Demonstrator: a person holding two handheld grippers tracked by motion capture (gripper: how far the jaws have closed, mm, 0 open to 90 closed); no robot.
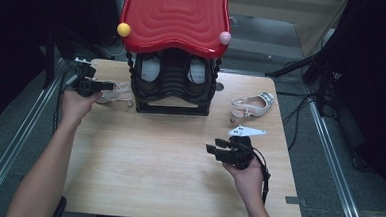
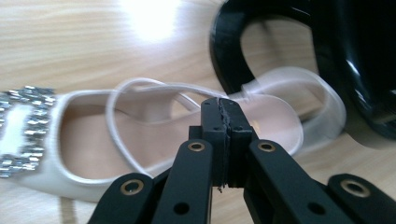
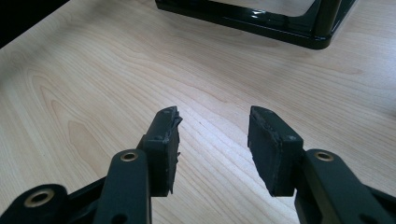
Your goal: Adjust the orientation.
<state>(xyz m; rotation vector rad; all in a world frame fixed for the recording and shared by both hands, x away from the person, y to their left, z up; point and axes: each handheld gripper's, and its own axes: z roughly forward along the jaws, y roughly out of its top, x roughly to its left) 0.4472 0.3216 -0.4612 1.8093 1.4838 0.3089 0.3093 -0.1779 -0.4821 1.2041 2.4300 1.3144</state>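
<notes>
Pale wooden table (image 1: pixel 168 152), left gripper (image 2: pixel 223 122) jaws pinched on white sandal (image 2: pixel 140 140) strap, right gripper (image 3: pixel 212 135) jaws apart, empty.

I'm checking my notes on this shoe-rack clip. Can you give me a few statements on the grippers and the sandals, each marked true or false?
1. The left gripper has its jaws pressed together at a white sandal's strap. True.
2. The right gripper holds the other sandal. False: its jaws stand apart with nothing between them, over bare table.
3. A second white sandal lies on the table to the right of the black rack. True.
4. The rack's top is blue. False: it is red.
5. Both sandals sit inside the rack. False: both are on the table, one on each side of it.
</notes>
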